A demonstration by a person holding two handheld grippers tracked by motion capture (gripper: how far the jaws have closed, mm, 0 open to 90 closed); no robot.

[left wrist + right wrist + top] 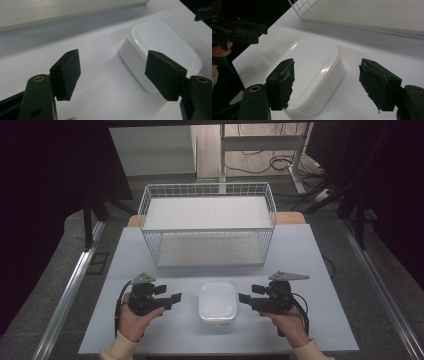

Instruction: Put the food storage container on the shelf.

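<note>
A white lidded plastic box [217, 302] lies near the front middle of the pale table [300, 265]. My left gripper [174, 297] is held just left of it, jaws pointing right toward the box, open and empty. My right gripper [243, 298] mirrors it on the box's right side, also open and empty. In the left gripper view the box [162, 47] lies ahead and to the right of the open gripper [113, 75]. In the right gripper view the box [312, 65] lies ahead between the spread pads of the gripper [327, 85], untouched.
A white wire basket [207, 186] with two flat shelves stands at the back of the table, behind the box. Metal rails run along both sides of the table. Cables lie on the floor beyond.
</note>
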